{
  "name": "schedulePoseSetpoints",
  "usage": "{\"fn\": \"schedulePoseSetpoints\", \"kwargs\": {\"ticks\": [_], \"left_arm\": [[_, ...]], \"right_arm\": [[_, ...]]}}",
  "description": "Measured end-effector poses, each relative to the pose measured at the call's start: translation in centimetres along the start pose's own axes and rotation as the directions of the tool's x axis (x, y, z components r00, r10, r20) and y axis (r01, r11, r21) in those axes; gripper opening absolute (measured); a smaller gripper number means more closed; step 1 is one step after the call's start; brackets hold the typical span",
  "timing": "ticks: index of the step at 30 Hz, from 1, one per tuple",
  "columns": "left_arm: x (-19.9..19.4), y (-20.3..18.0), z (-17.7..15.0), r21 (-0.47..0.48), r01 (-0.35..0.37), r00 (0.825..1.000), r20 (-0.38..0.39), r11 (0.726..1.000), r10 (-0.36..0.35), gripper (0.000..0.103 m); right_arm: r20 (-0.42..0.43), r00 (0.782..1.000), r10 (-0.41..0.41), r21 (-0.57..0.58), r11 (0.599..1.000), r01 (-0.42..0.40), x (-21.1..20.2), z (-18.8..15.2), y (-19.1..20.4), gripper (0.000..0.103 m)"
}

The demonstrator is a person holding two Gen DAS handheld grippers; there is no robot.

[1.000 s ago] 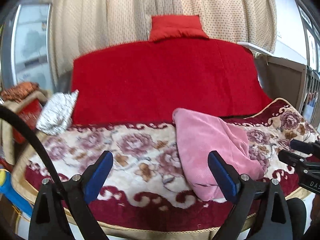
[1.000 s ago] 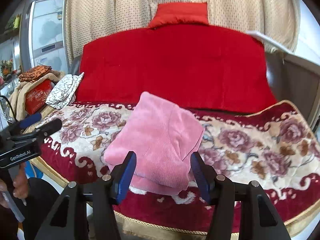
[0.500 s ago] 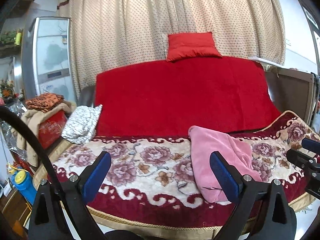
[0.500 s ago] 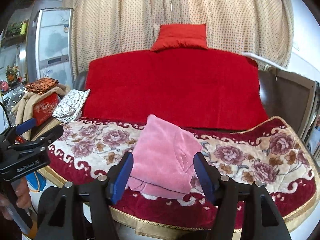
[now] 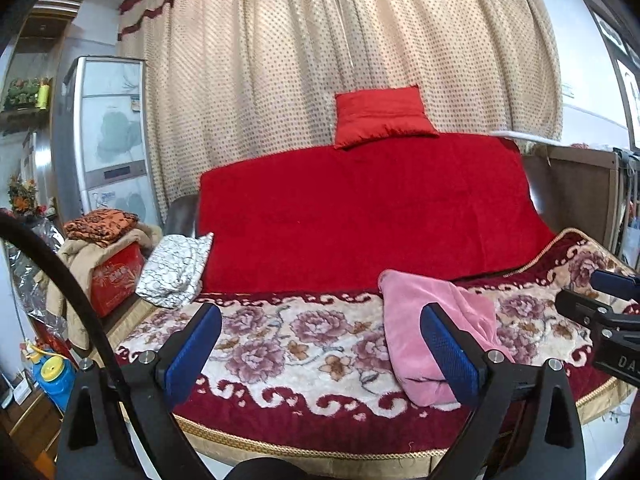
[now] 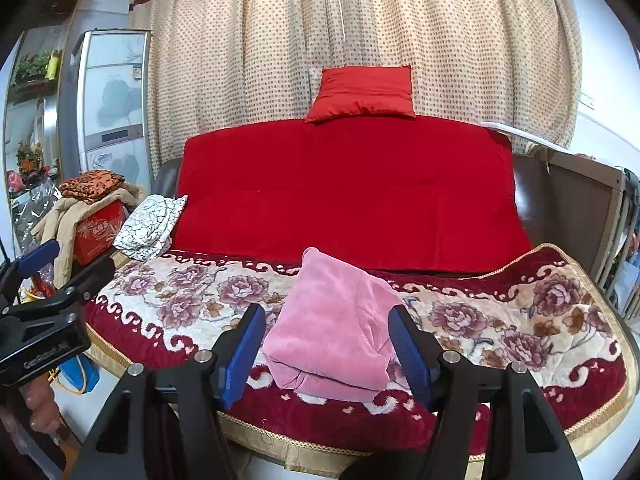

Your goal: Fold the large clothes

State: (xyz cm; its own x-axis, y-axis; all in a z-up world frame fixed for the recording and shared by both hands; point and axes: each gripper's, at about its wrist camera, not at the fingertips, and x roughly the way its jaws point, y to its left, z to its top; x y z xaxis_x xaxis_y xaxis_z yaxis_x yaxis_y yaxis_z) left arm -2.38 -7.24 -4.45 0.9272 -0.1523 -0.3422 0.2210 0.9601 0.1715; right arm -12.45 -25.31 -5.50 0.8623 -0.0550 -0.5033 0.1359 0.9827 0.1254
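A pink garment (image 6: 336,328) lies folded into a thick rectangle on the sofa's floral blanket (image 6: 500,320); it also shows in the left wrist view (image 5: 432,336), right of centre. My left gripper (image 5: 320,354) is open and empty, held back from the sofa's front edge, left of the garment. My right gripper (image 6: 327,354) is open and empty, in front of the garment, with its blue pads either side of it in view and not touching. Each gripper also shows at the edge of the other's view.
A red throw (image 6: 348,192) covers the sofa back, with a red cushion (image 6: 362,94) on top. A white patterned cloth (image 6: 150,226) lies at the seat's left end. A red box with piled clothes (image 6: 94,216) and a tall cabinet (image 6: 112,104) stand at left. A wooden frame (image 6: 580,208) is at right.
Both grippers have pulled back and up from the sofa, so the garment looks smaller and more of the curtain shows. The garment has not moved. Both grippers stayed open.
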Motion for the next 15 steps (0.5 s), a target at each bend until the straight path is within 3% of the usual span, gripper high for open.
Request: {"fn": "schedulePoseSetpoints", "kwargs": {"ticks": [3,6,8,11,15], "left_arm": [[3.0,-0.2,-1.0,0.020,0.031,0.996,-0.084,0.999,-0.030,0.103],[8.5,-0.5,-3.0,-0.003,0.078,0.973,-0.220,0.997,-0.077,0.103],[11.5,-0.6,-3.9,-0.034,0.106,0.953,-0.282,0.994,-0.112,0.103],[15.5,-1.5,-4.6,-0.056,0.124,0.936,-0.324,0.991,-0.135,0.103],[19.5,-3.8,-4.3,-0.055,0.199,0.911,-0.358,0.979,-0.205,0.103]], "right_arm": [[-0.036,0.999,0.026,0.037,0.999,-0.025,2.5,-0.7,-1.0,0.070],[-0.145,0.989,0.032,0.090,0.996,-0.019,7.7,-2.2,-3.3,0.068],[-0.227,0.972,0.056,0.157,0.987,-0.020,11.4,-3.4,-5.2,0.057],[-0.283,0.952,0.116,0.245,0.969,-0.046,15.6,-4.8,-7.5,0.054],[-0.323,0.935,0.148,0.266,0.962,-0.061,19.9,-4.9,-8.4,0.043]]}}
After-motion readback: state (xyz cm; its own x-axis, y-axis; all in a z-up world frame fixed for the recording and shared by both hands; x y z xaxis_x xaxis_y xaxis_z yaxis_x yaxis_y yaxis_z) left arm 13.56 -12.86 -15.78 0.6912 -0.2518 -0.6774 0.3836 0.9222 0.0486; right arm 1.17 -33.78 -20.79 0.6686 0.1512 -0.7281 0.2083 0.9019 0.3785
